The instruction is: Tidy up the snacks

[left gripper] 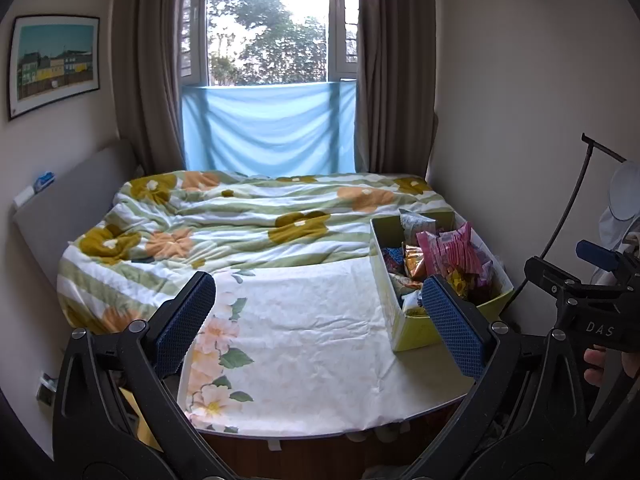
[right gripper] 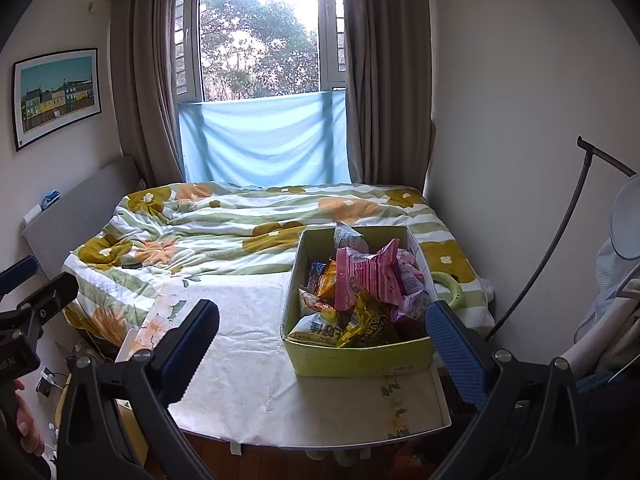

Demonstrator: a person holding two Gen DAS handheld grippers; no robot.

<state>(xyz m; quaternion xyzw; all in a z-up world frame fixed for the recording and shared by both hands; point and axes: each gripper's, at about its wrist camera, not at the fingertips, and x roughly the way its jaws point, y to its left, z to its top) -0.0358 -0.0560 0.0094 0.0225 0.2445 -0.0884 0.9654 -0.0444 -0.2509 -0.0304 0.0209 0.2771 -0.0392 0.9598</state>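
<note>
A yellow-green cardboard box (right gripper: 360, 356) stands on the right part of a table with a floral cloth (right gripper: 248, 344). It is heaped with snack packets: a pink one (right gripper: 366, 276) on top, yellow and orange ones (right gripper: 368, 324) in front. The same box (left gripper: 412, 332) shows at the right in the left wrist view. My right gripper (right gripper: 324, 340) is open and empty, held before the box's front left corner. My left gripper (left gripper: 320, 312) is open and empty over the bare cloth, left of the box. The right gripper's body (left gripper: 592, 304) appears at the far right there.
Behind the table lies a bed with a flowered green quilt (right gripper: 240, 224), under a window with brown curtains. A white wall (right gripper: 500, 160) runs close along the right. A lamp pole (right gripper: 560, 232) and a chair stand at the right. A person's hand (left gripper: 600, 364) holds the right gripper.
</note>
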